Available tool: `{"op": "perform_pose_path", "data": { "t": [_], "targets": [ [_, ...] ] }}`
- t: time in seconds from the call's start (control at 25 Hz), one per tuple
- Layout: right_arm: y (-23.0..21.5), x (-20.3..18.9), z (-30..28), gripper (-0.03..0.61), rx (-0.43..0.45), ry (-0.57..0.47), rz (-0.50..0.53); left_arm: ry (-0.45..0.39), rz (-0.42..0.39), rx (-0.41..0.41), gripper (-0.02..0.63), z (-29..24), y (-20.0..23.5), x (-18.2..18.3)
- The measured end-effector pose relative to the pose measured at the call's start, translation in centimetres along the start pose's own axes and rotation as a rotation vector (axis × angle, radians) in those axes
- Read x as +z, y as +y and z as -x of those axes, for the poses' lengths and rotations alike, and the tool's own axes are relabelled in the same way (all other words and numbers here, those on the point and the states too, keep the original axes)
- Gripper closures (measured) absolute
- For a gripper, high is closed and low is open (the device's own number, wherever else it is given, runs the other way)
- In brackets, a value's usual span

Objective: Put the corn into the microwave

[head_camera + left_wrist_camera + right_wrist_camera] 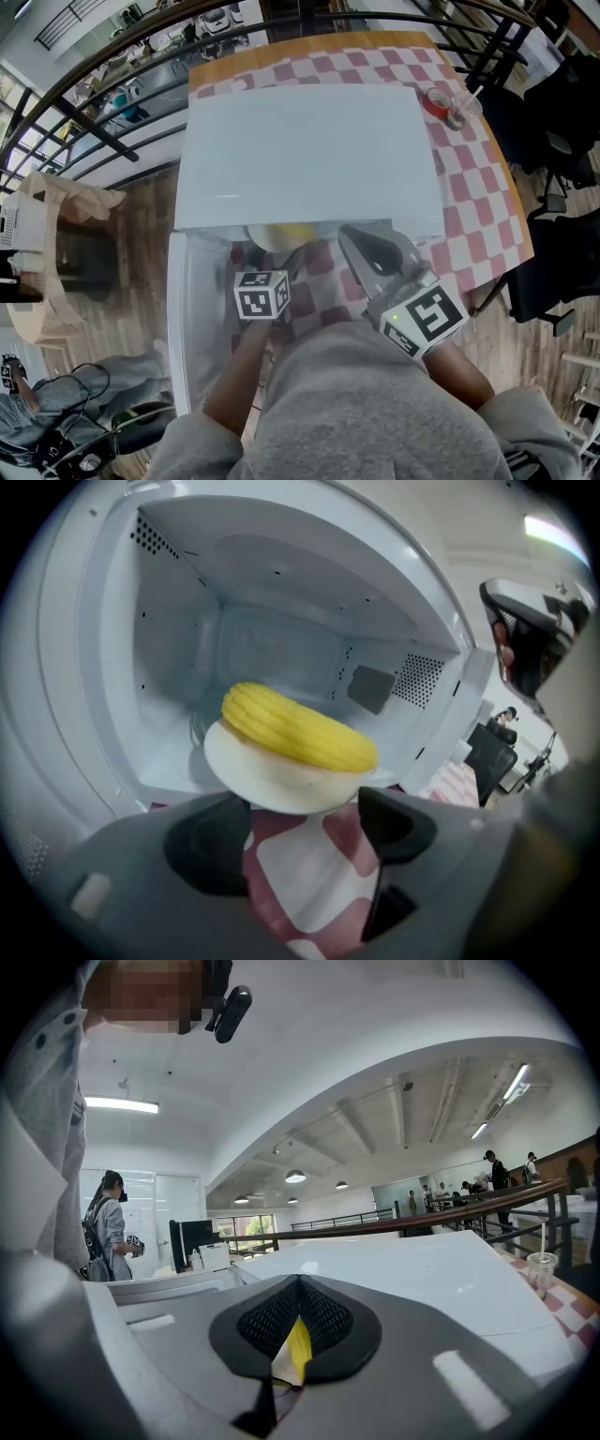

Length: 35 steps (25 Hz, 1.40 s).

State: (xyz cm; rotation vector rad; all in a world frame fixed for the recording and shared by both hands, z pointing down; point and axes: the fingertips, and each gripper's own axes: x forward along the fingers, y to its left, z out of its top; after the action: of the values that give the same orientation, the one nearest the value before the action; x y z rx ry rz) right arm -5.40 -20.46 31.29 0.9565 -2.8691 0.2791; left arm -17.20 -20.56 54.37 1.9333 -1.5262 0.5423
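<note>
Left gripper view, frame centre: corn (300, 728) is lying on a white plate (272, 782) at the open microwave (281, 592) mouth. Jaws of the left gripper (305, 822) are standing wide apart, gripping nothing; those of the right gripper (298, 1330) are pressing together, empty.

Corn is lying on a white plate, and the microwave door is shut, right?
Not quite. The corn does lie on a white plate, but the microwave door is open, not shut. The left gripper view looks straight into the microwave's inside.
</note>
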Motion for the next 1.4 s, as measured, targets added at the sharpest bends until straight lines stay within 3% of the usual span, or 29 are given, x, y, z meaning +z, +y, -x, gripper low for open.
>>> {"op": "perform_pose_path", "data": {
  "t": [0.24, 0.52, 0.6, 0.8, 1.4],
  "targets": [
    [-0.3, 0.1, 0.0, 0.578, -0.007, -0.001, -0.002, 0.061, -0.028, 0.017, 0.321, -0.8, -0.1, -0.1],
    [-0.5, 0.1, 0.1, 0.578, -0.011, -0.006, -0.006, 0.069, -0.062, 0.060, 0.368, -0.1, 0.3, -0.1],
    [-0.4, 0.1, 0.1, 0.578, -0.010, -0.006, -0.009, 0.054, -0.078, 0.074, 0.366, 0.4, 0.5, -0.1],
    [-0.4, 0.0, 0.2, 0.578, -0.009, -0.004, -0.008, 0.009, -0.086, 0.091, 0.276, 1.2, 0.9, 0.5],
    [-0.4, -0.2, 0.0, 0.578, -0.009, 0.006, -0.003, 0.001, -0.100, 0.090, 0.288, -0.3, 1.6, 1.7]
  ]
}}
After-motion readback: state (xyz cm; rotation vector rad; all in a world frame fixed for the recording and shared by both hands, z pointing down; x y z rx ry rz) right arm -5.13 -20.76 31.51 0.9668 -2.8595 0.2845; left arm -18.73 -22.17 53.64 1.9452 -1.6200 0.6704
